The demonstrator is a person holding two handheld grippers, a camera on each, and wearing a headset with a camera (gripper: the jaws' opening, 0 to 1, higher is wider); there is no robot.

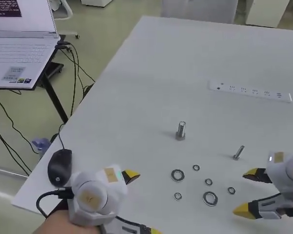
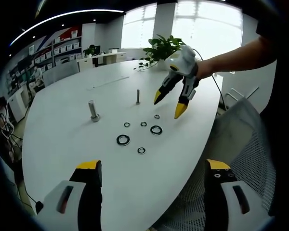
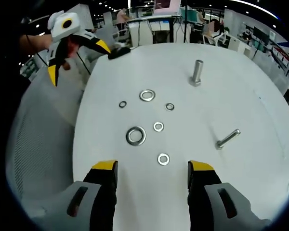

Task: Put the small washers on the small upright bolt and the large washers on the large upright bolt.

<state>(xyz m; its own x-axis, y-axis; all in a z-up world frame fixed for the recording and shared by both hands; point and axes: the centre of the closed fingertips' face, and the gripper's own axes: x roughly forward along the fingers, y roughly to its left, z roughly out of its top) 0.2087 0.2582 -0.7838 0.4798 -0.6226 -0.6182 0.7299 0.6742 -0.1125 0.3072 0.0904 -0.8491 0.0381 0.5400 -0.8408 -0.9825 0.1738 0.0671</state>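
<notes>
On the table [image 1: 151,73], as the head view has it, six washers lie in a loose cluster, the large washers [image 1: 177,175] at its 9 and 5 o'clock edges and the small washers [image 1: 208,182] between and around them. From that cluster the large bolt [image 1: 180,130] stands at 11 o'clock, the small bolt [image 1: 239,152] at 2 o'clock, and the power strip [image 1: 250,91] lies farther behind at 1 o'clock. The mouse [image 1: 59,165] sits at 9 o'clock by the table's edge, the laptop [image 1: 19,53] at 10 o'clock off the table, the left gripper [image 1: 142,204] at 8 o'clock and the right gripper [image 1: 245,191] at 3 o'clock.
</notes>
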